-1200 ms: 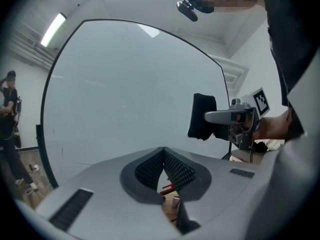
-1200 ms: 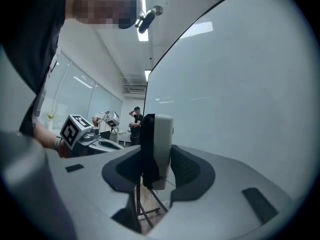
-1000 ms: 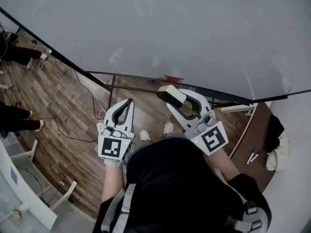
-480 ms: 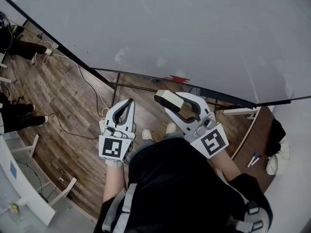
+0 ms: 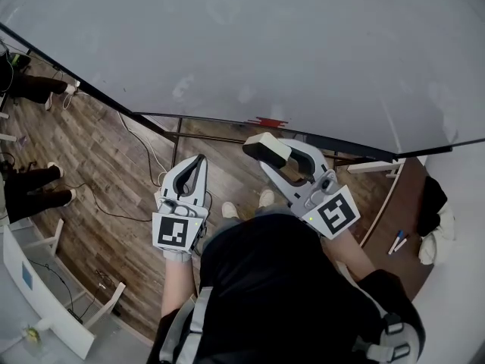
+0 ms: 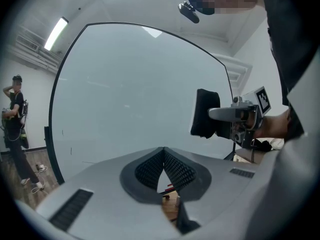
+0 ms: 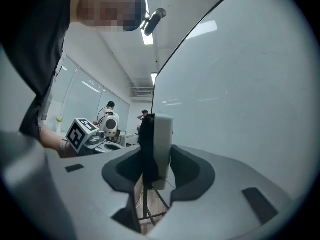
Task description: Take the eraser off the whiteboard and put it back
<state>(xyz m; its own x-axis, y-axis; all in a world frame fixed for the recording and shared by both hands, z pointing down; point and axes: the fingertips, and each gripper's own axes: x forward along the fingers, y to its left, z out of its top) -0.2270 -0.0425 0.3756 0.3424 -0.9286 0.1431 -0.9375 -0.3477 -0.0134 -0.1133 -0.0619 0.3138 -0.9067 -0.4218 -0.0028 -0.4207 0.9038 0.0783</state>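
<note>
While the right gripper [image 5: 277,158] clamps the eraser [image 5: 264,148] between half-spread jaws, the whiteboard [image 5: 303,51] lies just ahead, by its bottom edge; the left gripper [image 5: 198,164] is closed, empty.

Head view looks steeply down – both gripper views face the whiteboard [image 5: 303,51]

Black top [image 5: 280,294], white glove [image 5: 176,254], pale grey grippers [image 5: 201,160] [image 5: 274,155]

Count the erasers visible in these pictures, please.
1. The eraser is held between the jaws of the right gripper, in front of the whiteboard. No other one shows on the board, but parts of it lie outside the views.
</note>
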